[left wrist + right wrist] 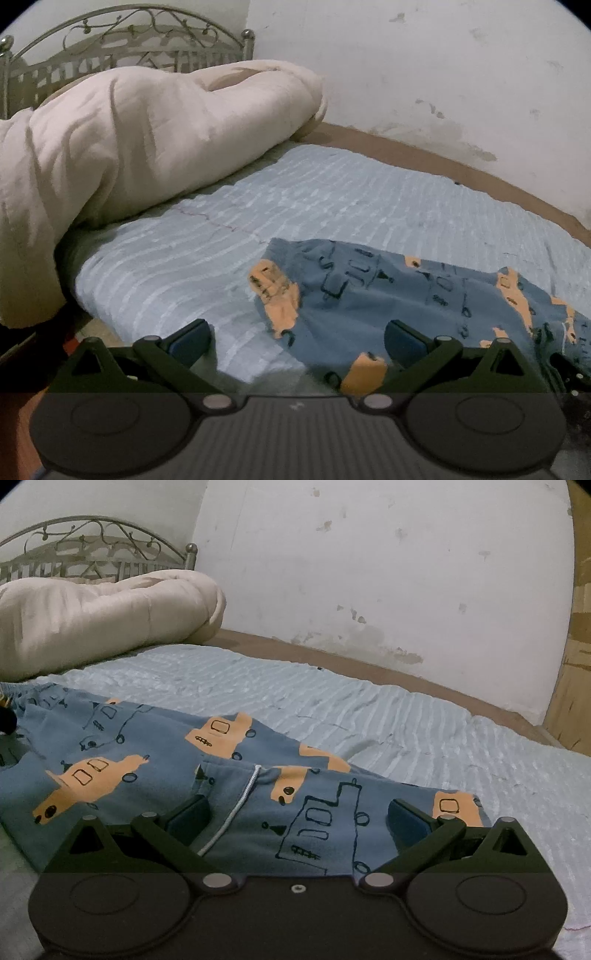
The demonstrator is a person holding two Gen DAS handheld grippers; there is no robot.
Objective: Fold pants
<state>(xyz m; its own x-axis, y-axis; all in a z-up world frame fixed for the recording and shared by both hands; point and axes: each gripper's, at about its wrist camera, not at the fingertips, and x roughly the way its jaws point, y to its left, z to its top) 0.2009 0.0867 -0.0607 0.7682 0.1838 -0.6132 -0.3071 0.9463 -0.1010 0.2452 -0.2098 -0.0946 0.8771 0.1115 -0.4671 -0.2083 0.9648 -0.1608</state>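
Blue pants (373, 295) with orange vehicle prints lie on the light blue bedspread (229, 236). In the left wrist view they spread from the middle to the right edge, and my left gripper (297, 341) stands open just above their near edge, nothing between its fingers. In the right wrist view the pants (177, 760) fill the left and middle, with a white drawstring (236, 808) running across them. My right gripper (297, 821) hovers open over the cloth near that drawstring, holding nothing.
A bulky cream duvet (122, 147) is piled at the head of the bed, before a metal headboard (122, 40). A stained white wall (443, 81) runs along the far side, with a brown strip (424, 151) beneath it. Bare bedspread (406, 716) lies beyond the pants.
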